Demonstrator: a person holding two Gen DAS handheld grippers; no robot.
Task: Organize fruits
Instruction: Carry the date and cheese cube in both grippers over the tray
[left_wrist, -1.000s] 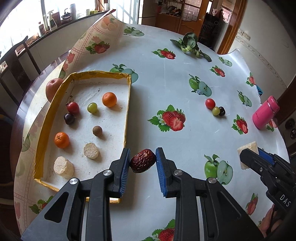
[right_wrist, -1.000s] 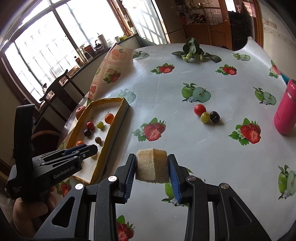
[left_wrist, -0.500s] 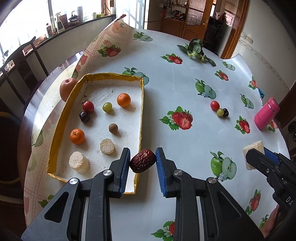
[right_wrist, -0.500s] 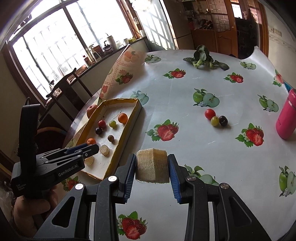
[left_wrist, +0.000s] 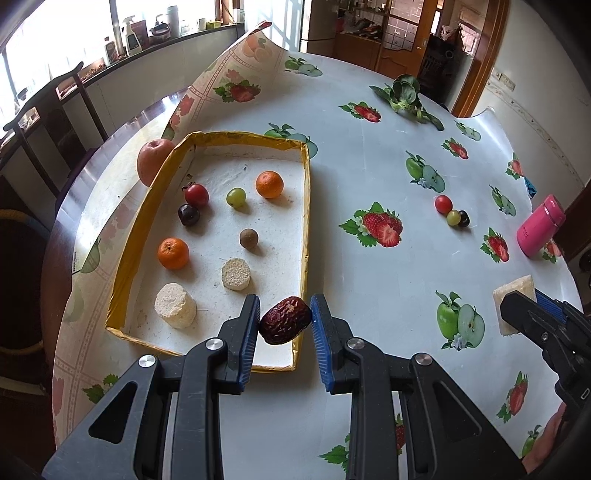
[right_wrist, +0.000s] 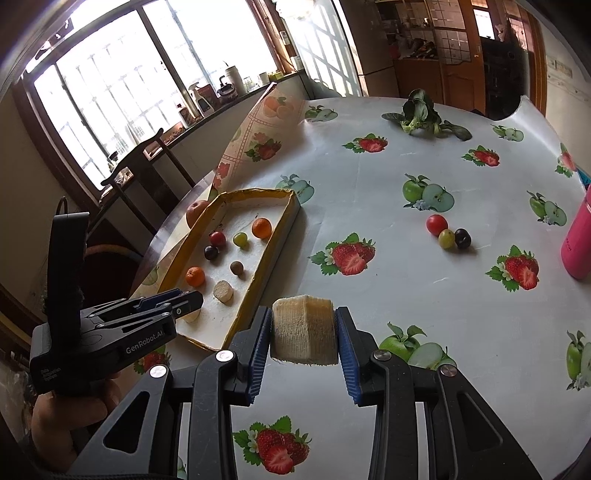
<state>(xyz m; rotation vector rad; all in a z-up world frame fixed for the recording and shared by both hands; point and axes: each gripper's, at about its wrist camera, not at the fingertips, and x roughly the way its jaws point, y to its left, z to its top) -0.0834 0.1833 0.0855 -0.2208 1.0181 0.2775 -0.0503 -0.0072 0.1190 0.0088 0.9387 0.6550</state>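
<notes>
My left gripper (left_wrist: 284, 325) is shut on a dark red date (left_wrist: 285, 325) and holds it above the near right corner of the yellow-rimmed tray (left_wrist: 306, 221). The tray holds several small fruits and two pale cut pieces (left_wrist: 175, 310). My right gripper (right_wrist: 303, 334) is shut on a pale cut chunk (right_wrist: 303, 334) above the tablecloth, right of the tray (right_wrist: 275, 243). It also shows in the left wrist view (left_wrist: 517, 314). A red, a green and a dark small fruit (left_wrist: 451, 213) lie together on the cloth; they also show in the right wrist view (right_wrist: 447, 232).
A red apple (left_wrist: 152, 164) sits outside the tray's far left corner. A pink bottle (left_wrist: 540, 230) stands at the right edge. Leafy greens (left_wrist: 406, 96) lie at the far side. The tablecloth is folded up behind the tray. A chair stands left of the table.
Both grippers have pulled back and up with their loads; the tray and table look farther away. The left gripper now sits over the tray's near right corner.
</notes>
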